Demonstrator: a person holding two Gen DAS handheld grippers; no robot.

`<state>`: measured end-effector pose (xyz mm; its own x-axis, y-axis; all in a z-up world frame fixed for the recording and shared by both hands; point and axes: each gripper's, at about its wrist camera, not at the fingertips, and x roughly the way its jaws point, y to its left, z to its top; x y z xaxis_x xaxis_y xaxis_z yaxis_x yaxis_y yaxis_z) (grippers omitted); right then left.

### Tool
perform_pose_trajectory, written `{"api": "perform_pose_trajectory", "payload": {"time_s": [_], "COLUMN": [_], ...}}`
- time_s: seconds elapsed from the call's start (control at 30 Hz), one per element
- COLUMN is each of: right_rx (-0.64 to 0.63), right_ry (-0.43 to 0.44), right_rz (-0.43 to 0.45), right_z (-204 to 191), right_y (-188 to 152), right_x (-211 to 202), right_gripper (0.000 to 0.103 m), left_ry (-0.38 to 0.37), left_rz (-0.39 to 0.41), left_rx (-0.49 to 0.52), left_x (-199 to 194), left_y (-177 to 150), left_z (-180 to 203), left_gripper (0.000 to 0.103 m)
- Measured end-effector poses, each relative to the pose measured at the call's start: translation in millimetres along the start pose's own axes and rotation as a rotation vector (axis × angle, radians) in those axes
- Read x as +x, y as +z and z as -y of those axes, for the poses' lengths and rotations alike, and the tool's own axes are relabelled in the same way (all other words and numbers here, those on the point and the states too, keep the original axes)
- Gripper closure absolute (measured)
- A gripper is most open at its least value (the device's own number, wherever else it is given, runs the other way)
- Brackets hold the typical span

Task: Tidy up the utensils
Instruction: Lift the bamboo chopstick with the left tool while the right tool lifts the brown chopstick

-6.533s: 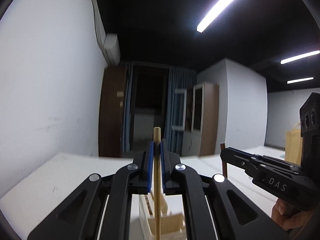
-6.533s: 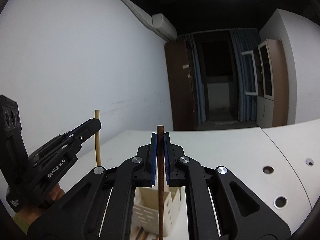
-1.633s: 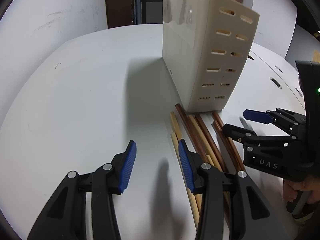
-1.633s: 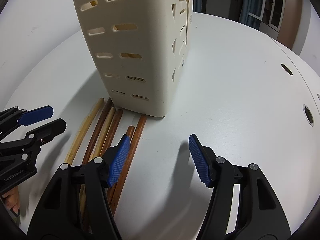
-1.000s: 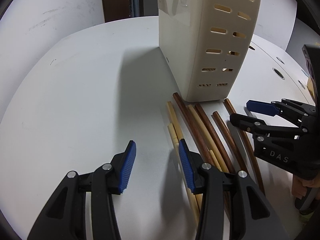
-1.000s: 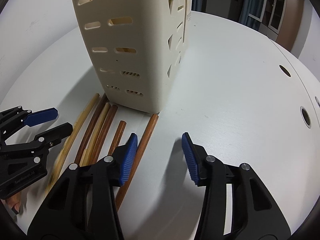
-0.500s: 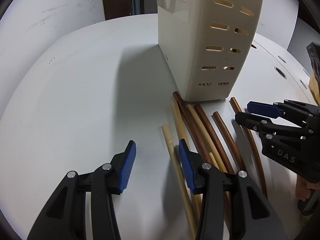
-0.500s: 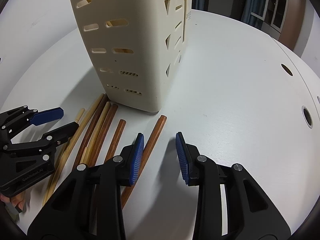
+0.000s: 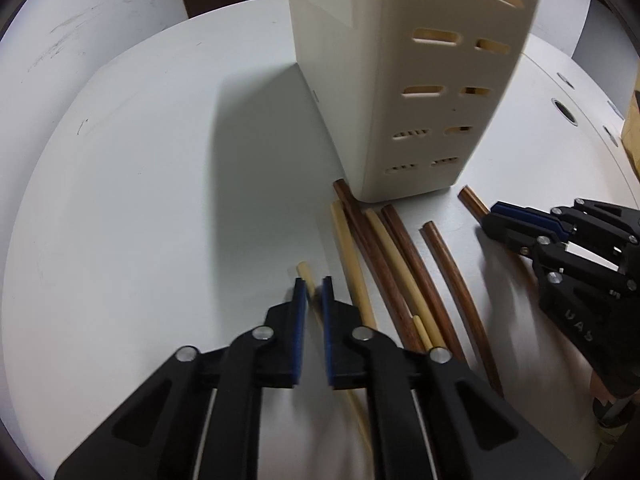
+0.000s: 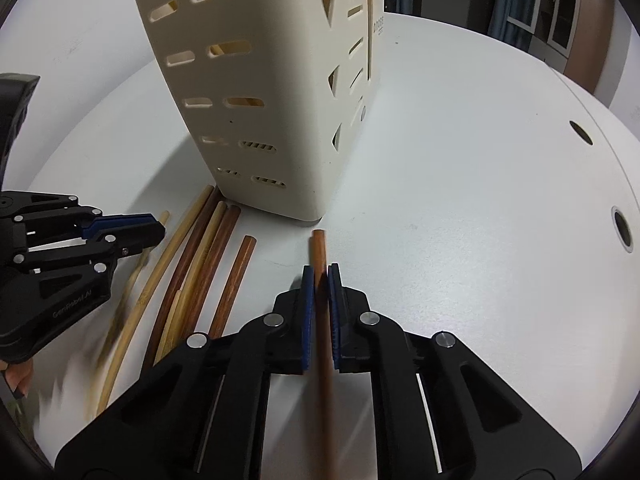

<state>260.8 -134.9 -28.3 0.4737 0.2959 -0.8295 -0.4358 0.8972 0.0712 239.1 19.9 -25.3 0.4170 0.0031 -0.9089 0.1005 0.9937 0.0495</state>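
Note:
A cream slotted utensil holder (image 9: 404, 80) (image 10: 256, 92) stands on the white table. Several light and dark wooden chopsticks (image 9: 384, 264) (image 10: 200, 264) lie fanned out in front of it. My left gripper (image 9: 314, 292) is shut on a pale chopstick (image 9: 303, 271) at the left edge of the pile; its tip pokes out past the blue pads. My right gripper (image 10: 320, 280) is shut on a brown chopstick (image 10: 319, 244) that lies apart at the right side of the pile. Each gripper also shows in the other's view, the right gripper (image 9: 496, 220) and the left gripper (image 10: 156, 226).
The white table (image 10: 480, 200) has round holes (image 10: 622, 226) near its right edge. A white wall and a dark doorway stand behind the table. A bit of a hand (image 10: 16, 380) shows under the left gripper's body.
Both grippers went from open above the pile to shut, the left around the pale chopstick and the right around the brown one. The left moved slightly right toward the pile.

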Motion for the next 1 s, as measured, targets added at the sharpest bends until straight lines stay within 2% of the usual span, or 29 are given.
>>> {"api": "perform_pose_trajectory", "payload": {"time_s": [0.13, 0.23, 0.4, 0.6, 1.0], "right_rx": [0.008, 0.021, 0.038, 0.049, 0.008], "right_ry": [0.001, 0.010, 0.027, 0.039, 0.037], "right_rz": [0.012, 0.037, 0.119, 0.254, 0.443], "right_z": [3.6, 6.9, 10.1, 8.2, -4.9], "right_y": [-1.8, -2.4, 0.4, 2.2, 40.4], "right_x": [-2.5, -9.7, -33.3, -75.2, -147.7], "right_gripper": [0.097, 0.097, 0.097, 0.097, 0.097], "left_ry": [0.020, 0.059, -0.013, -0.088, -0.146], "left_rz": [0.003, 0.053, 0.203, 0.426, 0.719], "left_rx": [0.010, 0.018, -0.047, -0.108, -0.072], "left_x": [1.9, -3.5, -38.7, -96.0, -175.0], "left_y": [0.7, -3.6, -11.3, -15.9, -12.6], "left_z": [1.3, 4.1, 0.9, 0.5, 20.0], "left_gripper": [0.099, 0.099, 0.099, 0.099, 0.099]}}
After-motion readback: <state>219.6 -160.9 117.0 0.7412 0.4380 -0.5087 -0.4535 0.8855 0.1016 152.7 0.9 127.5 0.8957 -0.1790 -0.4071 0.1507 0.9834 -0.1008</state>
